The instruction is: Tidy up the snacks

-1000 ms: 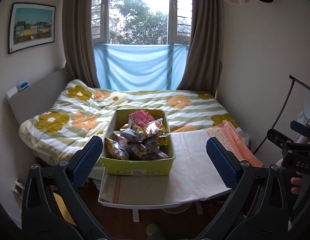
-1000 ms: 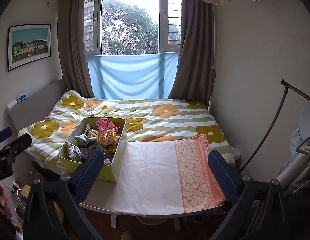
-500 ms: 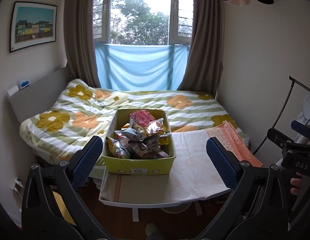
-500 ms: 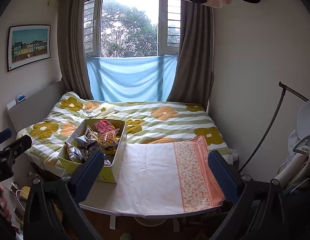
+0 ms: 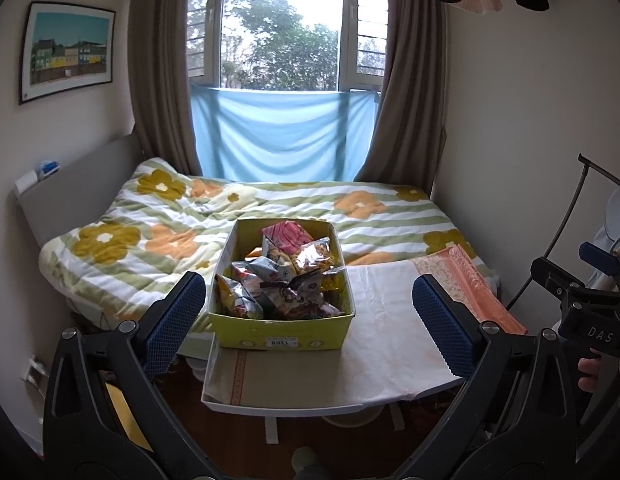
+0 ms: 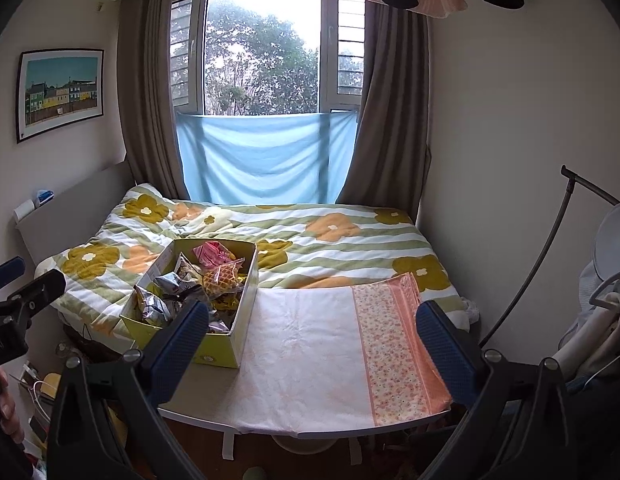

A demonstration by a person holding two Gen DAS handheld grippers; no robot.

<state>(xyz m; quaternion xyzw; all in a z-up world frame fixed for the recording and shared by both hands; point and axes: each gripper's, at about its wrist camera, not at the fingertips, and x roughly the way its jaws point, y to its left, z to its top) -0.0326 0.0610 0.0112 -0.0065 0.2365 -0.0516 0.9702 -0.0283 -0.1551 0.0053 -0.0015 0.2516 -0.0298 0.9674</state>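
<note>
While both tools are held above the floor short of the table, the left gripper (image 5: 310,332), black-armed with blue textured pads, is seen spread wide and empty; the right gripper (image 6: 314,344), same build, is likewise splayed with nothing between its pads. In the left wrist view the right tool's black body is seen at 3 o'clock, gripped by a hand (image 5: 590,372). A yellow-green open cardboard box (image 5: 282,332) is seen at 12 o'clock from the left tool, resting on the left end of a small white table covered with a white cloth (image 6: 306,356) that has an orange floral band at its right end. The box is filled with assorted foil and plastic snack packets (image 5: 282,280), a pink one at the far end. In the right wrist view the box sits at 10 o'clock. Behind the table a bed with a green-striped flower-print duvet (image 6: 330,248) is seen, then a window (image 6: 262,48) with brown curtains and a blue sheet across its lower part.
</note>
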